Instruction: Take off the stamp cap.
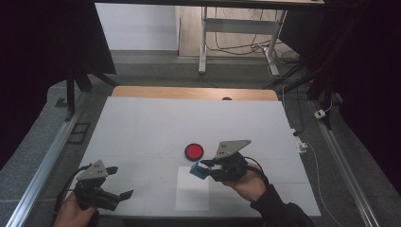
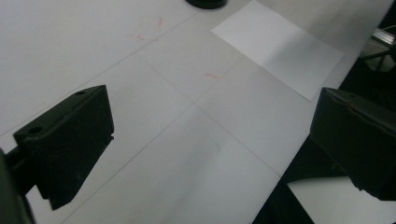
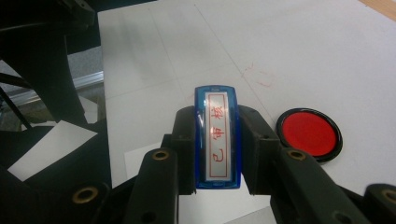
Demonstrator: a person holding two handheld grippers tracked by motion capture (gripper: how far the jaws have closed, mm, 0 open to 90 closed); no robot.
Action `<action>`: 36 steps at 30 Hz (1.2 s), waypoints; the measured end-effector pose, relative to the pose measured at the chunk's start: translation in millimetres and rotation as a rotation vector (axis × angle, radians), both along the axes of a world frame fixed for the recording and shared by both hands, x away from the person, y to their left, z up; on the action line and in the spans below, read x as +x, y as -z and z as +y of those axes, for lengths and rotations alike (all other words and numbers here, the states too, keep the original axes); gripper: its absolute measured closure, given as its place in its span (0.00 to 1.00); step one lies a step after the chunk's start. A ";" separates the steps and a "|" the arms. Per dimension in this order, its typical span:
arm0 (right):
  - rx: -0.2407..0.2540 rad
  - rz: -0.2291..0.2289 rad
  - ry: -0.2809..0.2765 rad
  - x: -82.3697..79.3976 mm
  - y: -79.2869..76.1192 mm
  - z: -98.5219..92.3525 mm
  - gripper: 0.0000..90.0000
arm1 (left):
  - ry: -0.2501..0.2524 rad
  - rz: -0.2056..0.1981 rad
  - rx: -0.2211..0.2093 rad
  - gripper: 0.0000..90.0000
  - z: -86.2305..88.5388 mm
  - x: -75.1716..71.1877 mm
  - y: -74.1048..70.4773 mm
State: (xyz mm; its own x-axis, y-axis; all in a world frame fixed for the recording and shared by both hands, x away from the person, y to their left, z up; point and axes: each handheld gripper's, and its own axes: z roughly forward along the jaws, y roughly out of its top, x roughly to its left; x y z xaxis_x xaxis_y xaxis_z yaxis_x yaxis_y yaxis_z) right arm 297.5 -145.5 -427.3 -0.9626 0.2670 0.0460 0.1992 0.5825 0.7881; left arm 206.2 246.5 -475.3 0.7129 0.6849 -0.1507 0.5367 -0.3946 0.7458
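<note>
left gripper (image 1: 120, 182): jaws spread wide, nothing between them, low over the table's (image 1: 142, 123) near-left corner | white paper sheet (image 1: 192, 188): flat, centre-front | blue stamp (image 3: 217, 136): pinched in right gripper (image 3: 217, 149), above the sheet | red ink pad (image 1: 194, 151): just beyond

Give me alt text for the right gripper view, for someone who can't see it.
The right gripper is shut on a blue stamp, its white label with red characters facing the camera. To the right, a round red ink pad with a black rim lies open on the white table. A white sheet of paper lies below the jaws.
</note>
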 end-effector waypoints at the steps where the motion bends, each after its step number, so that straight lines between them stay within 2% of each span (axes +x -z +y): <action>1: 0.000 0.000 0.000 0.0 -0.1 -0.2 0.78 | 0.003 0.011 0.000 0.00 -1.8 1.3 0.6; 4: 0.003 -0.005 -0.005 0.2 -1.0 -0.9 0.78 | 0.013 0.022 -0.005 0.00 -6.1 4.6 2.1; 8: 0.003 -0.008 -0.018 0.1 -3.1 -2.3 0.78 | 0.033 0.016 -0.014 0.00 -11.6 9.4 1.4; 12: 0.001 -0.003 -0.021 -0.1 -4.7 -3.8 0.78 | 0.066 0.038 -0.020 0.00 -20.2 15.6 1.4; 19: -0.007 -0.017 -0.046 0.5 -7.1 -5.0 0.78 | 0.106 0.021 -0.015 0.00 -34.6 28.8 -2.9; 22: 0.005 -0.012 -0.045 1.6 -7.4 -5.6 0.78 | 0.123 0.007 0.007 0.00 -41.1 33.8 -3.9; 27: -0.001 -0.020 -0.052 2.5 -9.5 -6.2 0.78 | 0.170 -0.003 0.023 0.00 -54.4 42.4 -4.5; 30: 0.001 -0.020 -0.059 2.0 -10.1 -5.5 0.78 | 0.185 -0.007 0.017 0.00 -59.5 46.2 -5.4; 31: 0.004 -0.021 -0.062 2.2 -10.3 -5.3 0.78 | 0.211 -0.011 0.006 0.00 -64.4 50.2 -6.5; 36: 0.008 -0.025 -0.084 3.5 -12.9 -5.8 0.78 | 0.264 -0.038 0.002 0.00 -78.8 58.5 -9.8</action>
State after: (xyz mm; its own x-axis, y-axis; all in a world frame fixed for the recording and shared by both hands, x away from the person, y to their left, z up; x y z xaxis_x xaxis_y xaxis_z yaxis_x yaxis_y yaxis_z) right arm 301.0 -151.3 -414.4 -0.9826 0.1844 0.0233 0.1296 0.5898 0.7971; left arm 264.7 167.8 -465.5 0.8721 0.4746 -0.1190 0.3863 -0.5186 0.7628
